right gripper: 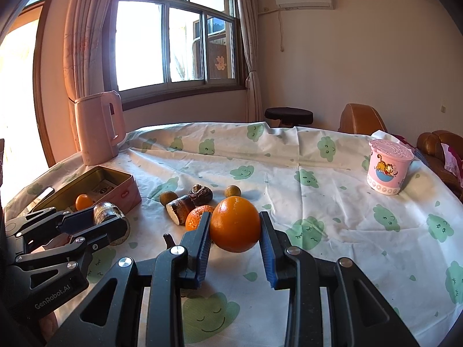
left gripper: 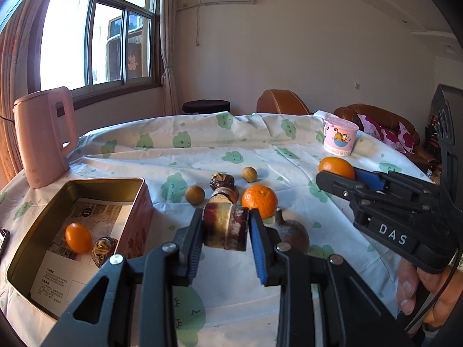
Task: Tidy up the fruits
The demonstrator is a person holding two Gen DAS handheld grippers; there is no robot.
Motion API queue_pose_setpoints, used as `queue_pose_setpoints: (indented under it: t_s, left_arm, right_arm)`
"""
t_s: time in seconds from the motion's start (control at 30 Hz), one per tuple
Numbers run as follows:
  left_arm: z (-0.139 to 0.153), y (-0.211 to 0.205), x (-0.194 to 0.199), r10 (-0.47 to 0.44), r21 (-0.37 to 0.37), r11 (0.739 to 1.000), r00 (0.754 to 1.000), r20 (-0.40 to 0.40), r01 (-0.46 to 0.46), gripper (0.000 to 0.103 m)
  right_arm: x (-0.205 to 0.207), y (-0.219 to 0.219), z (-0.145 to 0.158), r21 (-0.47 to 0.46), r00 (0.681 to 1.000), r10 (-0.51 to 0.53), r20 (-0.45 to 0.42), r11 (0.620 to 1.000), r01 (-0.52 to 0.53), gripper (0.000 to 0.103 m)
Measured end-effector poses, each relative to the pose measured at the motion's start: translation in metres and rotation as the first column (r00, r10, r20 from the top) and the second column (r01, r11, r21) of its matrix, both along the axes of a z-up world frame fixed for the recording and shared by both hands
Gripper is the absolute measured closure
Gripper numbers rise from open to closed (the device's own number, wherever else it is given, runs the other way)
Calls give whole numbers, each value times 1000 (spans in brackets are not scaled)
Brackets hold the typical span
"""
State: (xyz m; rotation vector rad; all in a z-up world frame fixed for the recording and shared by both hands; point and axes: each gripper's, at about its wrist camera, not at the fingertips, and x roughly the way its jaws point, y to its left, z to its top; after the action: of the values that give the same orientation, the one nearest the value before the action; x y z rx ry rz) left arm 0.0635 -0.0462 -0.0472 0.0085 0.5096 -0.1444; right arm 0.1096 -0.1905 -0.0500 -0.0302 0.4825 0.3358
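Wrist views show left gripper (left gripper: 225,231) clamping sugarcane piece (left gripper: 225,230), right gripper (right gripper: 235,227) clamping orange (right gripper: 235,224).

Black tools (left gripper: 225,240) (right gripper: 234,245) w/ blue pads (left gripper: 259,248), silver screws, "DAS"/"GenRobot.AI" markings; bare-skinned hand (left gripper: 428,295).

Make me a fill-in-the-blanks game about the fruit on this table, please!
1. The right gripper holds an ____.
2. The left gripper holds a brown sugarcane piece, and both grippers are ____ on their things.
3. The open tin box has ____ things inside it.
4. The kettle near the window is ____.

Missing words: orange; shut; two; pink
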Motion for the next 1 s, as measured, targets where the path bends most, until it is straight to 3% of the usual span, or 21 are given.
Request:
queue_pose_setpoints:
  t_s: [1.0]
  left_arm:
    - [11, 4, -17, 41, 9, 999, 993, 107, -42, 71]
  right_arm:
    - [-19, -3, 8, 17, 994, -12, 111, 1000, 10, 70]
